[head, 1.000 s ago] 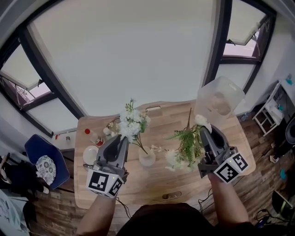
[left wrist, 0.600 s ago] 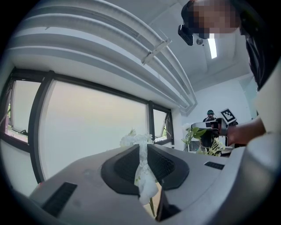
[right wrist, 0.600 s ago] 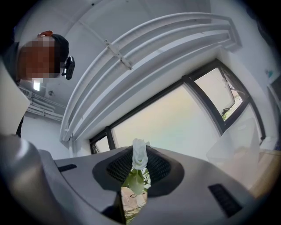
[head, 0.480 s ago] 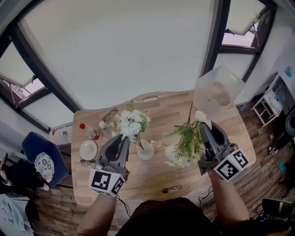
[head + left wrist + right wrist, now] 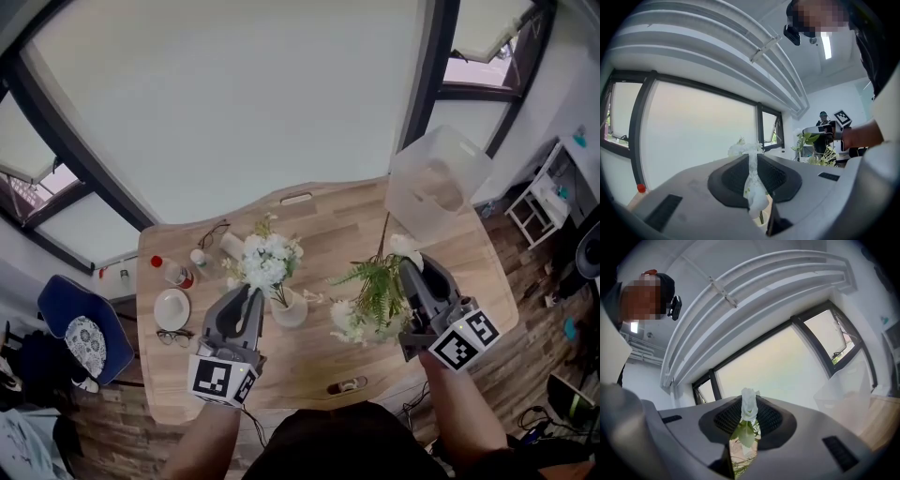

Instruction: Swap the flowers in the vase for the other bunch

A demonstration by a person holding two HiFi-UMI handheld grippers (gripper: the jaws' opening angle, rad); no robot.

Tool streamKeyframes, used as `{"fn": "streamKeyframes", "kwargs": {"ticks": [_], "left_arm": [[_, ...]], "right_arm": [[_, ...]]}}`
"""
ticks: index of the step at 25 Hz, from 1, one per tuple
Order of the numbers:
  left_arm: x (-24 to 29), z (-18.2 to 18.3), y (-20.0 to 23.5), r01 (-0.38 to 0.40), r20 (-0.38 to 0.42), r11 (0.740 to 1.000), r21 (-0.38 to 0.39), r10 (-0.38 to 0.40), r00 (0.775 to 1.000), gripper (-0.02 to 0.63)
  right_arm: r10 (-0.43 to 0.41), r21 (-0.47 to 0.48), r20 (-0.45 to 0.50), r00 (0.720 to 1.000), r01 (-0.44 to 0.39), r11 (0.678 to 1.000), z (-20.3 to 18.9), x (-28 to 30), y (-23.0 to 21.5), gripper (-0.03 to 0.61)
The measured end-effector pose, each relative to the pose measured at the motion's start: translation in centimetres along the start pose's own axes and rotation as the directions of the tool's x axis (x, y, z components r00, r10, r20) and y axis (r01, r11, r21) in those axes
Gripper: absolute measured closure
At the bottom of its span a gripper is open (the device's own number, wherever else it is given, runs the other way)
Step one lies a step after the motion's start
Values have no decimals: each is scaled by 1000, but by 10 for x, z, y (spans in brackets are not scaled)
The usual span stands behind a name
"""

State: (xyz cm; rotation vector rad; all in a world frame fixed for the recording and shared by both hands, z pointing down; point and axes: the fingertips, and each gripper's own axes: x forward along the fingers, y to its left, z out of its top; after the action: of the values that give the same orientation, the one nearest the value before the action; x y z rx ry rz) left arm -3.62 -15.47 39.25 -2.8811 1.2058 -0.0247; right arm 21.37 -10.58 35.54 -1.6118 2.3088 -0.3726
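Observation:
My left gripper (image 5: 251, 298) is shut on a bunch of white flowers (image 5: 265, 262); its stem slants down to the mouth of the small pale vase (image 5: 290, 312) on the wooden table (image 5: 309, 225), and I cannot tell whether it is inside. In the left gripper view a white bloom (image 5: 753, 183) is pinched between the jaws. My right gripper (image 5: 410, 274) is shut on the other bunch, green fern with white blooms (image 5: 371, 302), held right of the vase. A white rose (image 5: 748, 410) and a leaf sit between the jaws in the right gripper view.
A clear plastic box (image 5: 437, 181) stands at the table's back right. At the left are a white plate (image 5: 172, 308), glasses (image 5: 175, 336) and a red-capped bottle (image 5: 172, 272). A small object (image 5: 347, 384) lies at the front edge. A blue chair (image 5: 80, 333) stands to the left.
Both grippers have sunk toward the table with their bunches. The white flowers now sit lower, close over the vase.

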Motion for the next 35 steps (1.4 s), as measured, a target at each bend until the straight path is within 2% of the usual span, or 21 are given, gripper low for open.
{"fn": "streamKeyframes", "kwargs": {"ticks": [21,35], "left_arm": [[6,-52,-2,-7,-69,1000,-28,5,998,558],[10,-76,-1,-15,-108,999,-52,10,994,558]], "right_arm": [[-59,14,-69,996,60,998,-35,0,-21,477],[-59,-25,-113,992,57,998,-50,5,-25,477]]}}
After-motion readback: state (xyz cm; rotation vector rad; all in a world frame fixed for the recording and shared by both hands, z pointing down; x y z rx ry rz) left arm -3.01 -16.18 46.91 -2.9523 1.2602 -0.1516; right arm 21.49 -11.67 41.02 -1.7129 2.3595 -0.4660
